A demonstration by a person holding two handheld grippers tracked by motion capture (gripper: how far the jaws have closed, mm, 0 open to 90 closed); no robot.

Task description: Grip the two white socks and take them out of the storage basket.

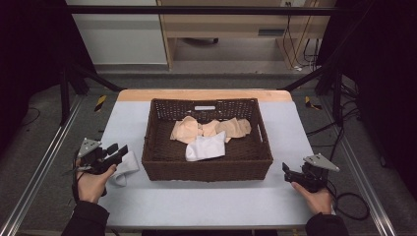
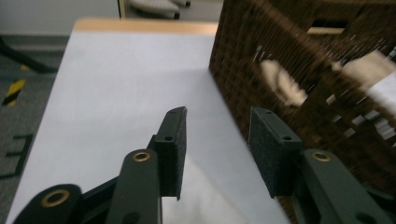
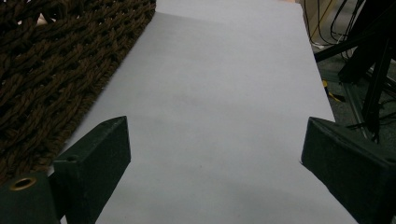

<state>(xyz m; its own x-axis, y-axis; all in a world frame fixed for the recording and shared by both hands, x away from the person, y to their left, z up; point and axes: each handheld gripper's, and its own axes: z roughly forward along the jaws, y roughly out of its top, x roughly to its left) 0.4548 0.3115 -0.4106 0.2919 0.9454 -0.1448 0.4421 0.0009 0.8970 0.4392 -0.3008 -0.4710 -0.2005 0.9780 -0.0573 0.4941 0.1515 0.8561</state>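
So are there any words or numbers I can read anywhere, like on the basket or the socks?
None can be read.
The wicker basket: no label or lettering; the pale slot in its far wall is a handle hole.
White sock and peach socks inside it: plain, no print.
White cloth by the left claw: plain.
Yellow-and-black striped floor tape: a warning pattern, no letters.
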